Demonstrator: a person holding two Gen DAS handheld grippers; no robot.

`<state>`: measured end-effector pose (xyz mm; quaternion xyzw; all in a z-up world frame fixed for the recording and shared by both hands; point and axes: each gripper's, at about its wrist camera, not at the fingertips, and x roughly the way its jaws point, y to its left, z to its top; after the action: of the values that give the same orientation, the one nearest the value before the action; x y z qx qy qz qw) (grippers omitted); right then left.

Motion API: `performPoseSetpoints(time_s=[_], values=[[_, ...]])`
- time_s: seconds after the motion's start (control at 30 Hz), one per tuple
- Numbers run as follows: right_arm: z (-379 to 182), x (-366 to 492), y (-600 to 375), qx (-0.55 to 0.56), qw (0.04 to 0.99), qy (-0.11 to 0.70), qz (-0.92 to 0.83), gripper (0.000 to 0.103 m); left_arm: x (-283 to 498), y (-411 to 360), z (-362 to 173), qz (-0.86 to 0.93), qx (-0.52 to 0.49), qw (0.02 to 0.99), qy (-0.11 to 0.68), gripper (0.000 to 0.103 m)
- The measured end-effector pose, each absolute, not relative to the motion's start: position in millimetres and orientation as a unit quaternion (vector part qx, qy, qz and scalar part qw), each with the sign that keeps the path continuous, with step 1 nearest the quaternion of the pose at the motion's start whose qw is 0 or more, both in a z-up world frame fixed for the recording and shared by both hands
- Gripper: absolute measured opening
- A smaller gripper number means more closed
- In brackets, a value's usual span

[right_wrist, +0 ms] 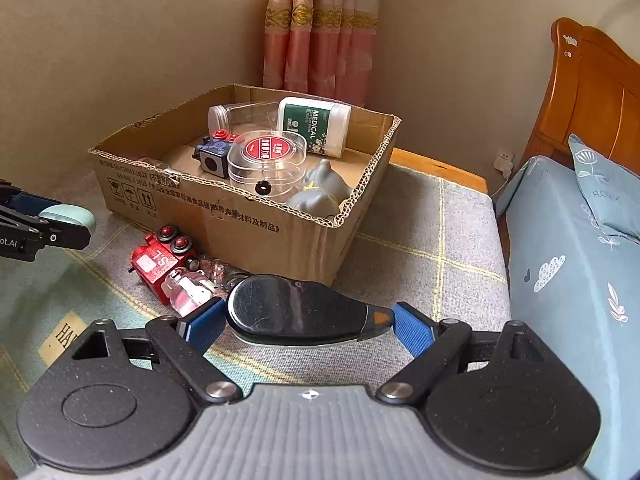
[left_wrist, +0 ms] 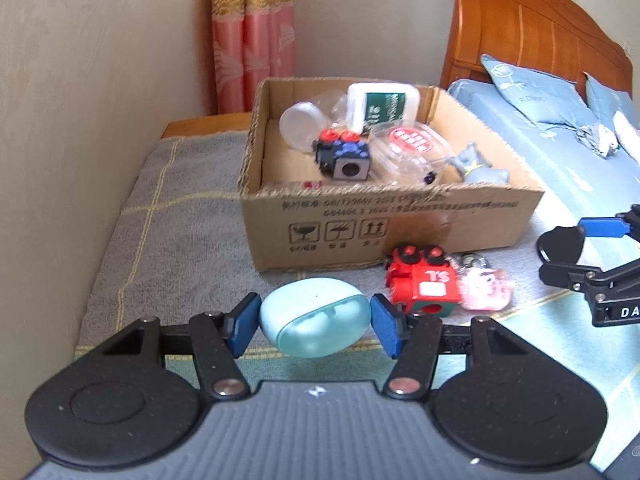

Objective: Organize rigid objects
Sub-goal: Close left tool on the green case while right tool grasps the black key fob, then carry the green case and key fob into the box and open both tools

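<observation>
The open brown cardboard box (right_wrist: 256, 216) was your landmark, and it already held plenty: a white tub with a green label (right_wrist: 316, 126) at the back, a clear plastic jar on its side (right_wrist: 236, 114), a clear round case with a red label (right_wrist: 266, 160), a blue-and-black toy block with red knobs (right_wrist: 214, 152) and a grey animal figurine (right_wrist: 320, 192) in the near right corner.

In front of the box, your right tongs (right_wrist: 308, 320) were clamped on the glossy black teardrop-shaped case with an orange tip (right_wrist: 296, 312), one pad at each end. It looked stiff, fairly light and slick, and the tapered end gave that pad little surface, so it could have pivoted or slipped; a hold across the broad middle would have been safer.

Left of it, also in front of the box, your left tongs (left_wrist: 316, 324) gripped the pale mint rounded plastic earbud case (left_wrist: 314, 326) by its two ends. It looked light, hard and smooth; the curved shell could have squirted out under a hard squeeze.

Against the box's front wall lay a red toy train block (left_wrist: 422, 284), a pink-and-clear keychain charm (left_wrist: 486, 286) and some small clear pieces (right_wrist: 216, 268) on the grey checked blanket (left_wrist: 168, 216). The near wall of the box stood in both cases' path, and free floor inside was mainly at the left.
</observation>
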<state>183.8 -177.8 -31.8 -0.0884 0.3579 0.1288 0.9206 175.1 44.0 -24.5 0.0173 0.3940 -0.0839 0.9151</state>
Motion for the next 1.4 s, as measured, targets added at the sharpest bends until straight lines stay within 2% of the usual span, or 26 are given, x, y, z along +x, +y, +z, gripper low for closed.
performPoseSetpoints(time_s=[0.4,0.9,0.93,1.07,1.2,1.4], values=[[7.3,182.8,-173.9,-0.090,0.926,0.324,0.171,0.093,205.5,25.9,33.0,-0.109,0.050,0.934,0.336,0.059],[20.8,194.3,-167.2,-0.103,0.928,0.315,0.171,0.093,269.1,23.7,14.2,-0.082,0.066,0.928,0.358,0.060],[21.1,195.2,-166.6,-0.104,0.928,0.315,0.171,0.093,269.3,24.3,13.6,-0.081,0.065,0.928,0.359,0.061],[21.2,197.0,-163.4,-0.107,0.927,0.317,0.173,0.093,263.0,23.2,16.1,-0.080,0.073,0.932,0.344,0.090],[22.2,196.9,-159.9,-0.110,0.926,0.317,0.174,0.093,253.6,21.1,22.0,-0.096,0.079,0.933,0.338,0.098],[27.0,195.4,-154.9,-0.110,0.926,0.316,0.177,0.093,239.3,19.3,27.0,-0.106,0.085,0.934,0.330,0.099]])
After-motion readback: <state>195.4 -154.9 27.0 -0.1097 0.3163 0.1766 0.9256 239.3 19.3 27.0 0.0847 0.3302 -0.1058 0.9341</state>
